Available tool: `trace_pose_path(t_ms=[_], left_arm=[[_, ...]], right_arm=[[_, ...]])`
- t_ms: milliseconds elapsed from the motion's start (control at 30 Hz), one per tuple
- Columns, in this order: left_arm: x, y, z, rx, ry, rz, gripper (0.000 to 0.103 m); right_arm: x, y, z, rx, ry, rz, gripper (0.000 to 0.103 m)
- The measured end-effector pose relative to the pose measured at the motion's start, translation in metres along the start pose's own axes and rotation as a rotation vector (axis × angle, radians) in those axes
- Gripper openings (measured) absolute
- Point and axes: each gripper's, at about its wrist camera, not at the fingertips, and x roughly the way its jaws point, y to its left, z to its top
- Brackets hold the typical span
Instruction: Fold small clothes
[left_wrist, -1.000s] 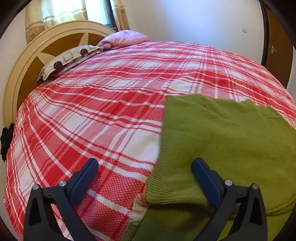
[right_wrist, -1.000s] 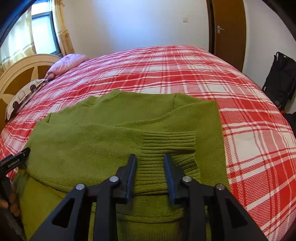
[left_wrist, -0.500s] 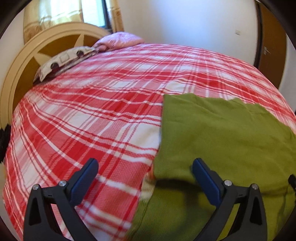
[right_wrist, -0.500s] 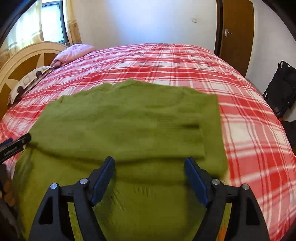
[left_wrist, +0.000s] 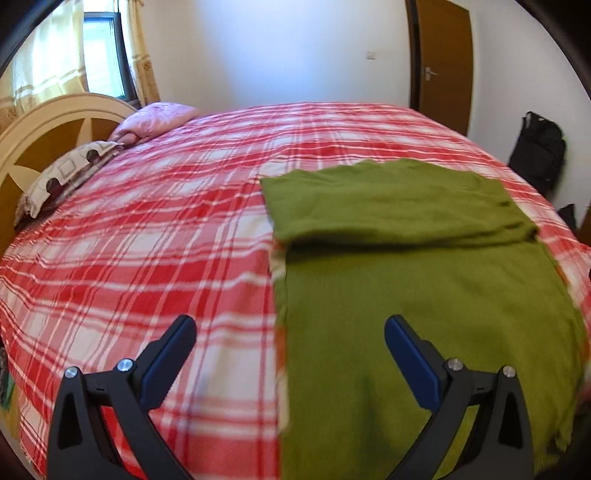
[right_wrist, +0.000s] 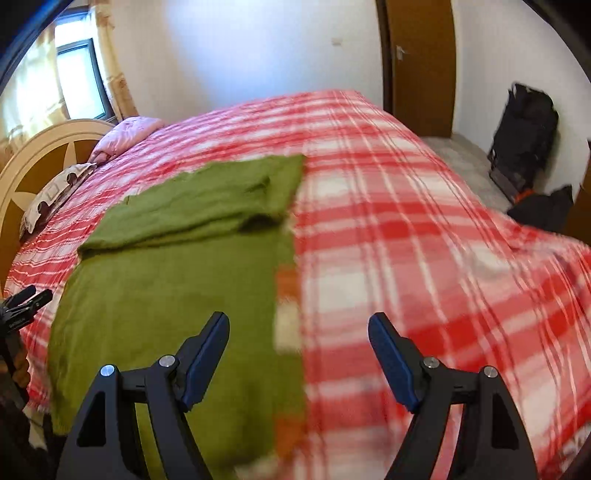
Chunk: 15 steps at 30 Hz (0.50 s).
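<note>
Now, garment: a green knitted sweater (left_wrist: 424, 295) lies flat on the red-and-white plaid bedspread (left_wrist: 166, 240), towards the near edge of the bed.
Fold so far: the far part of the sweater forms a doubled layer on the body, its thick near edge running straight across; judged from that, the sleeves and upper part are already folded in.
Near half: a single flat layer reaching towards the grippers, not yet folded.
Left gripper (left_wrist: 290, 345): jaws wide, nothing between the pads; it hovers over the sweater's left edge, one finger above the plaid, the other above the knit.
Right gripper (right_wrist: 297, 338): jaws wide and empty; it hovers over the sweater's right edge (right_wrist: 291, 280), its left finger above the knit and its right finger above bare bedspread.
Contact: neither gripper touches the cloth as far as the blurred views show.
Progress: roughly midway, as a judgement; the sweater is narrowed to a neat rectangle, but at least one more fold of the near half over the far half seems needed.
Left to do: grasp the near hem corners, carry them over, then flatten.
Surroundings: a patterned pillow (left_wrist: 66, 173) and a pink pillow (left_wrist: 159, 116) by the headboard (left_wrist: 40, 122), well apart from the sweater.
Beyond the bed: a black bag (right_wrist: 524, 125) against the wall near the wooden door (right_wrist: 421, 66).
</note>
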Motion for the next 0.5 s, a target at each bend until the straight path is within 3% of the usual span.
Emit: trace_pose_path(t_ms=[200,500], left_arm=[[-0.034,0.021,-0.037,-0.027,0.047,-0.134,0.103],[-0.061,-0.004,-0.112,-0.005,0.194,-0.286,0.103]], right_arm=[[-0.026,-0.012,-0.044,0.026,0.08,0.044,0.078],[-0.04,0.067,-0.076,-0.19,0.149,0.163,0.078]])
